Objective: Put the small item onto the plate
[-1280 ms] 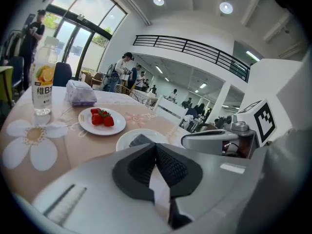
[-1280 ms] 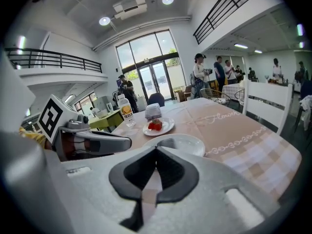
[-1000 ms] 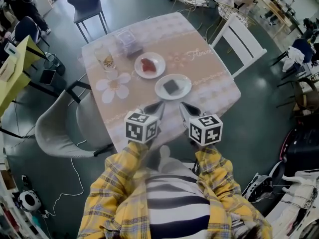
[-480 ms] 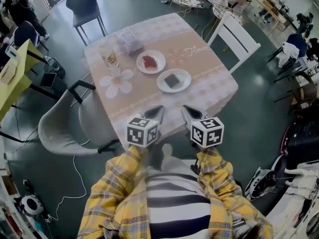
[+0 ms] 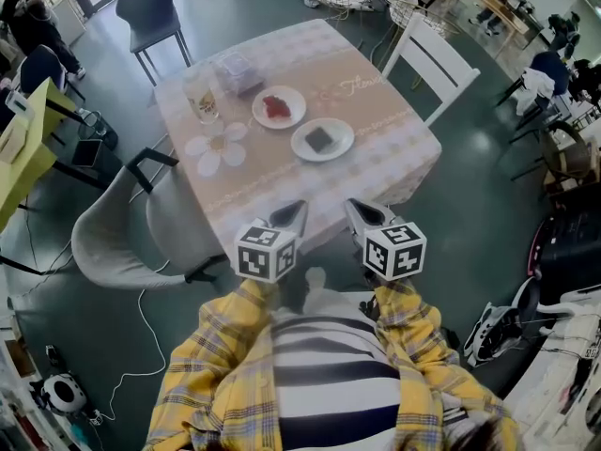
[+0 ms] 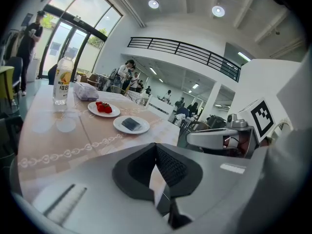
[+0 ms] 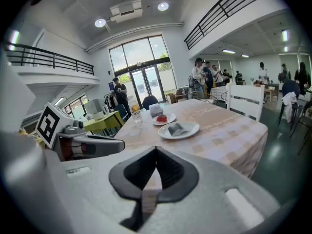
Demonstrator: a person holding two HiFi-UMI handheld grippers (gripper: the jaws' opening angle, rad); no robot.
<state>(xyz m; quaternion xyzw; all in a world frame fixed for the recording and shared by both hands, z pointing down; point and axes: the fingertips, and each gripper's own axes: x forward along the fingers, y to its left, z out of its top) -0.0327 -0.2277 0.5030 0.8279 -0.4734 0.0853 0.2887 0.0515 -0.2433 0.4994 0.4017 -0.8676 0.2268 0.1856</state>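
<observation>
Bright café hall with a dark floor is surrounding a table dressed in a patterned cloth. At the left, a grey armchair is sitting against the table's edge. On the cloth, a drink bottle is standing upright beside a clear box. Next, a white plate is carrying red food. Just beside it, a second plate is holding the small dark item, which is lying at its middle. A white chair is standing at the table's right side. Nearer the person, the left gripper is hovering off the table's near edge with its jaws clenched on nothing. The right gripper, beside it, is likewise clenched and empty.
</observation>
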